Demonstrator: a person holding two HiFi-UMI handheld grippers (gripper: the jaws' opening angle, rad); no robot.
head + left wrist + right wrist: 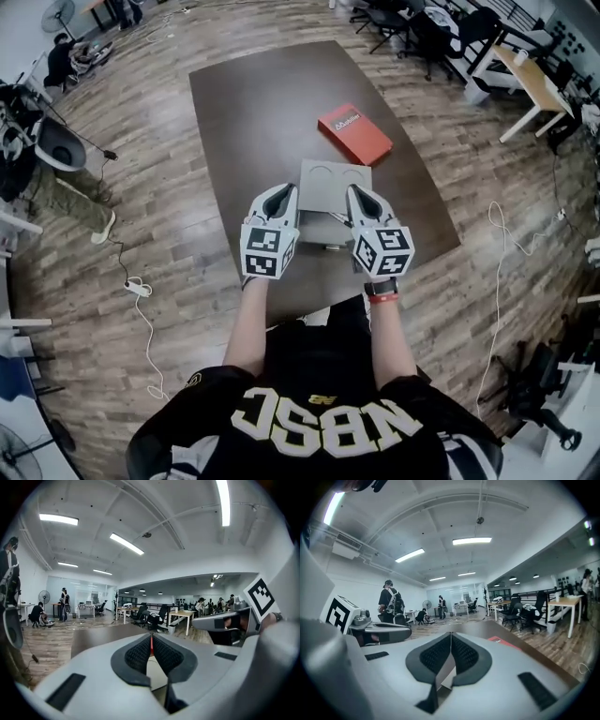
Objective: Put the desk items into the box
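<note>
A dark brown desk (pixel 262 103) holds a flat red book-like item (pixel 354 133) at its right side. Nearer me lies a grey box (pixel 335 180) with two round marks on its top. A small dark pen-like thing (pixel 330 247) rests near the desk's front edge. My left gripper (pixel 281 192) hovers just left of the grey box, and my right gripper (pixel 359 194) hovers over the box's right front corner. In the gripper views both stand shut with nothing between the pads, left gripper (pixel 151 644) and right gripper (pixel 450 644). The red item (pixel 504 643) shows beyond the right jaws.
Wooden floor surrounds the desk. Cables and a power strip (pixel 137 288) lie on the floor at the left, another cable (pixel 497 234) at the right. Office chairs and desks (pixel 525 80) stand at the far right. People (pixel 391 603) stand in the background.
</note>
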